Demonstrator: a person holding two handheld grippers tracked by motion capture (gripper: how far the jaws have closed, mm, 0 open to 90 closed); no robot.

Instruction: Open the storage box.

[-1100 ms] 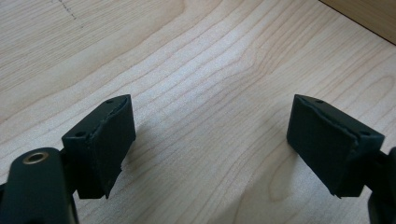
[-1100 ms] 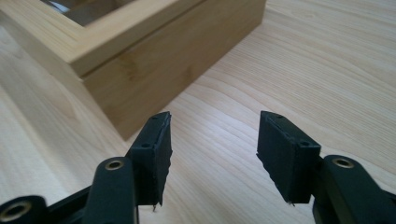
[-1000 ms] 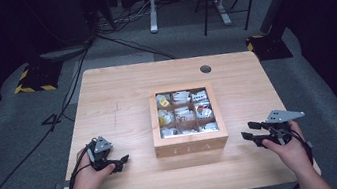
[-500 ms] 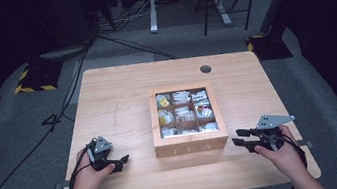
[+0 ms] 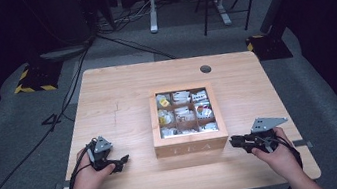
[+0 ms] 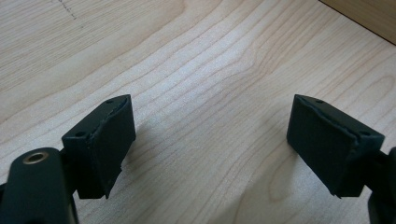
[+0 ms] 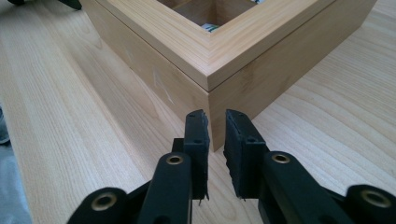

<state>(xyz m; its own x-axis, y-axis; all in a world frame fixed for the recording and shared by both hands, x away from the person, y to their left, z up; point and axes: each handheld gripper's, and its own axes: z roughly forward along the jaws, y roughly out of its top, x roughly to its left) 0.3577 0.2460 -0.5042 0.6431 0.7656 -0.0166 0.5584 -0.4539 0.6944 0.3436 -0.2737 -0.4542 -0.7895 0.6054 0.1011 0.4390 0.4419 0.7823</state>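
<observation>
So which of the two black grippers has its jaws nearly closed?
The right gripper, pointing at the wooden tea box's corner with nothing between its jaws, which have just been closing. The left gripper is wide open.

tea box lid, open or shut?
Shut. The tea box has its windowed lid flat on top; the right gripper view shows the lid seam closed at the corner.

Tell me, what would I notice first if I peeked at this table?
The wooden tea box in the middle of the table, its little squares packed with tea bags. A black gripper sits on each side: the left gripper with jaws wide apart, the right gripper with jaws nearly together, aimed at the box's near corner.
</observation>
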